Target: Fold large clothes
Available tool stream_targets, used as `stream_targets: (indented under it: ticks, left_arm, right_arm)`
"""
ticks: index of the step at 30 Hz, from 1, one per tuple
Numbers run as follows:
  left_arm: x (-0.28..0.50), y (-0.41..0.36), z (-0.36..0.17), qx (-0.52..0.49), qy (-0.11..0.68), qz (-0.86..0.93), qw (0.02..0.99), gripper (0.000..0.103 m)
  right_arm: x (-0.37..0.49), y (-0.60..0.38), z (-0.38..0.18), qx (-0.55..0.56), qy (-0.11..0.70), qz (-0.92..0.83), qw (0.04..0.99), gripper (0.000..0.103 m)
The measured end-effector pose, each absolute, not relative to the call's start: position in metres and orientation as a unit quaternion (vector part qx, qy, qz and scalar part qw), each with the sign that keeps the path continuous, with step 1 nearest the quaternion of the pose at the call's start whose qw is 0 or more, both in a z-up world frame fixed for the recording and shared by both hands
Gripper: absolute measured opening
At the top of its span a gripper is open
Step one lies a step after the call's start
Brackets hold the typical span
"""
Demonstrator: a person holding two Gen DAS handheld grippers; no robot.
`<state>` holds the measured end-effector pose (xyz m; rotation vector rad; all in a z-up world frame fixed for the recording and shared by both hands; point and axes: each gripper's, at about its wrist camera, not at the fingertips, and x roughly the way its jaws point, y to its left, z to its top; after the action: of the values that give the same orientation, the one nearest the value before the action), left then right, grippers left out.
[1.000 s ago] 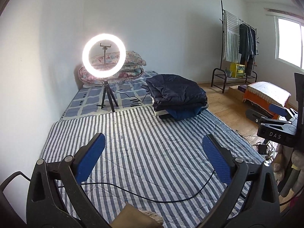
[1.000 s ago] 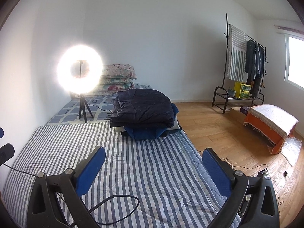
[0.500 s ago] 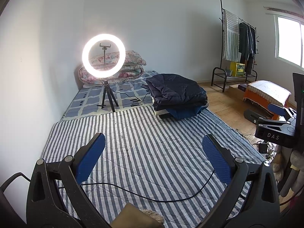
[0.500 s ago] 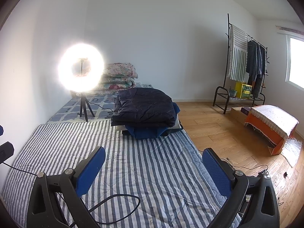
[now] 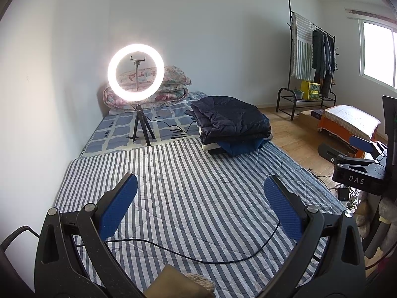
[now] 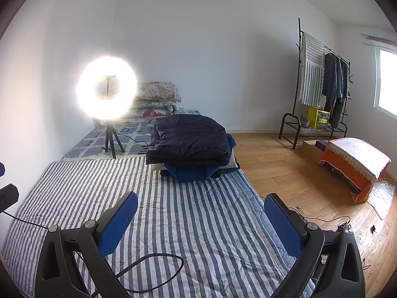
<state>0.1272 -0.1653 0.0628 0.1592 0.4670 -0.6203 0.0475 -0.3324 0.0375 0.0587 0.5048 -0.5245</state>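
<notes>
- Ahead of both pairs of fingers, well beyond their tips, the folded dark navy quilted jacket (image 5: 230,121) sits on top of a stack of folded clothes (image 6: 196,171) at the far end of the blue-and-white striped bed cover (image 5: 198,193).
- Left gripper (image 5: 201,201): its blue-padded fingers (image 5: 119,203) stand wide apart, holding nothing, above the bare stripes.
- Right gripper (image 6: 201,221): its fingers (image 6: 282,226) are likewise spread and empty; in the left view it shows off to the right of the left fingers.
- Judgement: no garment lies spread out between the fingers, so the step in hand looks like fetching the next large piece, or the stack is already finished; the frames do not settle which.
- To do it well, bring both pairs of fingers forward together toward the stack, and take a garment by two separate edges so it opens flat.
- A thin black cable (image 5: 188,253) loops across the cover just below the fingers; lay any garment clear of it, and keep away from the lit ring light on its tripod (image 5: 136,72) to the left of the stack.
</notes>
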Motion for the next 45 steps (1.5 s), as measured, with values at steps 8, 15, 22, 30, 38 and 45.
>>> stream_targets:
  ticks: [8,15,22,30,38,45]
  left_arm:
    - [0.1268,-0.1656,0.0628,0.079,0.228,-0.303,0.922,0.103]
    - [0.1265,-0.1655,0.0628,0.078,0.228,-0.303,0.922,0.103]
    - [0.126,-0.1663,0.063,0.079,0.227,-0.302,0.922,0.103]
    - [0.1254,-0.1667,0.0634,0.079,0.227,-0.302,0.923,0.103]
    - [0.1257,-0.1669,0.0637,0.079,0.228,-0.303,0.922,0.103]
    - [0.1251,-0.167,0.0638,0.08,0.227,-0.302,0.922,0.103]
  right_arm:
    - [0.0481,-0.3332,0.0364,0.025,0.248,-0.253,0.935,0.103]
    - [0.0479,-0.3333,0.036,0.024,0.249,-0.252,0.935,0.103]
    - [0.0471,-0.3334,0.0356,0.022,0.249,-0.252,0.935,0.103]
    - [0.0459,-0.3358,0.0347,0.021,0.25,-0.25,0.935,0.103]
    - [0.046,-0.3369,0.0341,0.019,0.253,-0.247,0.935,0.103]
    - [0.0463,-0.3374,0.034,0.019,0.253,-0.246,0.935,0.103]
